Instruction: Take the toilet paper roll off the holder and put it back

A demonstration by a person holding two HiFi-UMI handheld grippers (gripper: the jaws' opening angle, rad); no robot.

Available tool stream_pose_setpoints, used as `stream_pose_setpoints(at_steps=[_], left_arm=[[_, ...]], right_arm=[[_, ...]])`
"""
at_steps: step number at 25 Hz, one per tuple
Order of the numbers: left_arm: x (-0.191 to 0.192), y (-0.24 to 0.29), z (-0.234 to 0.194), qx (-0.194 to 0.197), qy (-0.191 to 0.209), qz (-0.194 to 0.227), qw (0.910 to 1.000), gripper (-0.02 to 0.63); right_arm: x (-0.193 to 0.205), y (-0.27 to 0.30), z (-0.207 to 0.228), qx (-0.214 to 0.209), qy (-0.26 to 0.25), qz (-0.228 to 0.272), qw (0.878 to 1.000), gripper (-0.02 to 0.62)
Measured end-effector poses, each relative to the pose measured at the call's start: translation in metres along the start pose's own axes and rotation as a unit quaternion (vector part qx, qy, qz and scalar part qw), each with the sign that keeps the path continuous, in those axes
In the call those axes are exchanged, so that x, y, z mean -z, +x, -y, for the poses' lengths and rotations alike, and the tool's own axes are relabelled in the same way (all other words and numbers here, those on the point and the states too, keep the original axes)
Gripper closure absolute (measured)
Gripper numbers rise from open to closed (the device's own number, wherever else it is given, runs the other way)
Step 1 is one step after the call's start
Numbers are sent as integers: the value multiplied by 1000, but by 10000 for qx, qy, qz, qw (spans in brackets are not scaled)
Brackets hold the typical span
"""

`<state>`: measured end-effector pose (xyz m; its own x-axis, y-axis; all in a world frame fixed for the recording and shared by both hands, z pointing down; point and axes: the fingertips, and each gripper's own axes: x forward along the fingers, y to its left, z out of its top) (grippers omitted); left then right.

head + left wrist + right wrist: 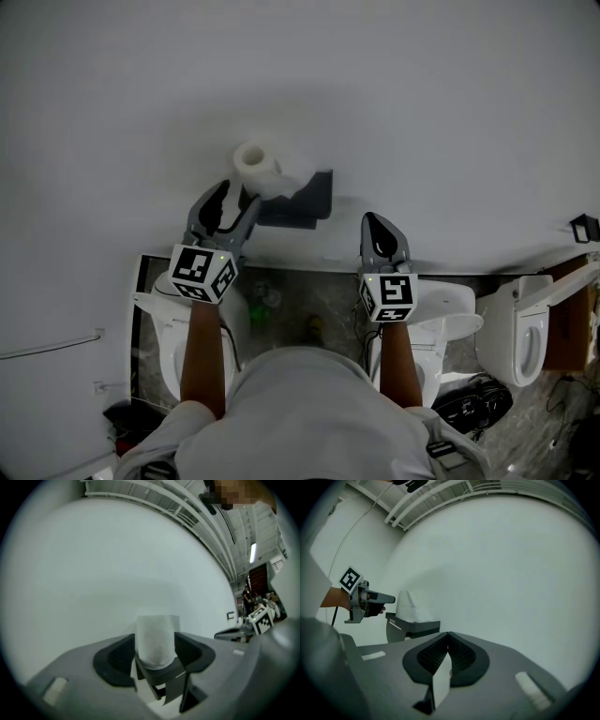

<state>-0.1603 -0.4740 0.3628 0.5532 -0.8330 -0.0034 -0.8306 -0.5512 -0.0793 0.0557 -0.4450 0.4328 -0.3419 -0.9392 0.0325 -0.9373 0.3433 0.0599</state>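
Wall: a plain white wall (422,103) fills the upper half of the head view.
Holder: a dark grey holder (305,199) is fixed to the wall, just left of frame centre.
Toilet paper roll: the white toilet paper roll (255,167) sits on top of the holder's left end.
Left gripper: the left gripper (237,195) points level at the roll, with its tips just short of it. Its jaws stand well apart. In its own view the roll lines up in the gap between them, and the pads do not press on it.
Right gripper: the right gripper (375,221) is to the right of the holder and apart from it. Its jaws are closed together with nothing between them.
Floor: mottled grey stone floor (309,305) runs along the foot of the wall at lower centre.
Toilets: white toilets (525,328) stand along the wall at lower left, lower centre-right and lower right.
Ceiling: pale ceiling beams (197,513) cross the upper right of the left gripper view.
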Motion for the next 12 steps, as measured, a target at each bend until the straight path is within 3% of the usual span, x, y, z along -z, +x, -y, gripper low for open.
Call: stream_pose_setpoints(at_steps=[12], left_arm=[[2, 31, -2, 78, -4, -14, 10000, 292]], right_arm=[[8, 17, 6, -126, 4, -48, 9999, 596]])
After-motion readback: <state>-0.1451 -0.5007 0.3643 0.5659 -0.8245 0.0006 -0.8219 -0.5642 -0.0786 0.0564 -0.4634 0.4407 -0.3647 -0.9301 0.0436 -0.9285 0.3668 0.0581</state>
